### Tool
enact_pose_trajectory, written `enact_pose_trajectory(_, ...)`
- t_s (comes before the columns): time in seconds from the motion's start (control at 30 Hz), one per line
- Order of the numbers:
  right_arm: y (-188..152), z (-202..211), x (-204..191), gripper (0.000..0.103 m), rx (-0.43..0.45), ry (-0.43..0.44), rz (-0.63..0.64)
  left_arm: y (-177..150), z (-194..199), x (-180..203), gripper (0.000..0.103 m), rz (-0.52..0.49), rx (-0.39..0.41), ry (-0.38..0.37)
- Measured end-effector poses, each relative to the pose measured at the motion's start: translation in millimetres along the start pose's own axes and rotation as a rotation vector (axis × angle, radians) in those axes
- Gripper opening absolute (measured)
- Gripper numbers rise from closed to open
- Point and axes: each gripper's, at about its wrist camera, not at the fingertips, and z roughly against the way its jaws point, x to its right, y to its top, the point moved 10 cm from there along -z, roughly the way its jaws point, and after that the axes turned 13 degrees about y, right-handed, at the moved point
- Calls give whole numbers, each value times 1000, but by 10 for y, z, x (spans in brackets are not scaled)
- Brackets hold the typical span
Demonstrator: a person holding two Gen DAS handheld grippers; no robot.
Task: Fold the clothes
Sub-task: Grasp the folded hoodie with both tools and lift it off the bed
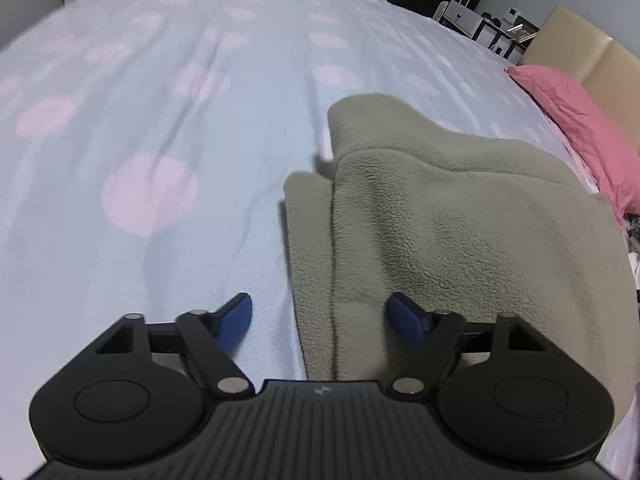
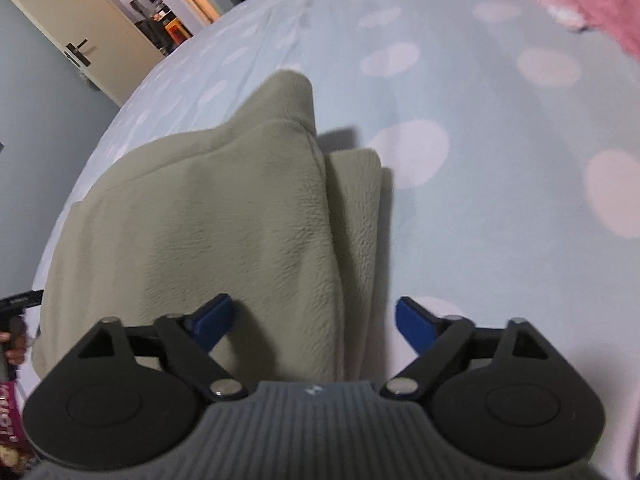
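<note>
Left wrist view: folded olive fleece [image 1: 460, 232] just beyond the wide-open, empty left tool [image 1: 319, 318].

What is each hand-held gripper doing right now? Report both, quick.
Left hand-held gripper: open, holding nothing, over the fleece garment's edge.
Right hand-held gripper: open, holding nothing, over the same fleece.

We see olive-green fleece garment [image 1: 460, 220], pale blue bedsheet [image 1: 160, 60] with pink round dots, rose-pink pillow [image 1: 576, 120], black grippers with blue fingertip pads [image 1: 236, 320], cream door [image 2: 80, 28]
</note>
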Motion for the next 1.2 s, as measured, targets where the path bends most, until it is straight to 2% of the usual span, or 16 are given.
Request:
enact_pose_trajectory(0.13, 63, -152, 97, 98, 10, 82, -48, -7, -25, 2, 75, 11, 26, -42)
enact_pose_trajectory(0.2, 88, -203, 89, 98, 9, 96, -35, -4, -21, 34, 69, 7, 36, -50)
enact_pose_trajectory(0.27, 113, -249, 72, 98, 9, 103, -29, -2, -8, 89, 49, 6, 38, -77)
enact_pose_trajectory(0.3, 123, -268, 61, 95, 9, 107, -27, 1, 2, 109, 49, 2, 36, -75)
enact_pose_trajectory(0.33, 130, -282, 42, 90, 9, 116, -26, 5, 14, 126, 46, -9, 36, -70)
enact_pose_trajectory(0.37, 132, -284, 17, 71, 9, 137, -34, 8, 30, 146, 40, -19, 38, -68)
enact_pose_trajectory(0.4, 130, -280, -4, 62, 10, 161, -52, 11, 45, 166, 35, -28, 40, -66)
enact_pose_trajectory(0.43, 133, -275, -29, 58, 12, 177, -63, 23, 68, 191, 26, -31, 43, -57)
enact_pose_trajectory(0.47, 136, -262, -67, 47, 16, 177, -61, 34, 102, 221, 22, -41, 48, -40)
enact_pose_trajectory(0.5, 135, -243, -113, 40, 23, 169, -56, 39, 136, 250, 21, -53, 54, -20)
enact_pose_trajectory(0.6, 170, -114, -283, 27, 51, 136, -21, 69, 277, 304, 18, -66, 80, 19)
enact_pose_trajectory(0.67, 211, 15, -419, 23, 76, 117, 5, 125, 394, 282, 17, -41, 99, 13)
enact_pose_trajectory(0.87, 441, 348, -1090, 22, 121, 81, 127, 349, 784, 204, 16, -38, 156, 3)
enact_pose_trajectory(0.93, 530, 364, -1353, 22, 130, 82, 163, 467, 918, 113, 16, -29, 183, 28)
enact_pose_trajectory(1.07, 687, 305, -1906, 22, 140, 97, 221, 802, 1235, -310, 16, 30, 231, 75)
enact_pose_trajectory(1.2, 803, 38, -2460, 22, 157, 142, 250, 1231, 1616, -833, 16, 36, 287, 179)
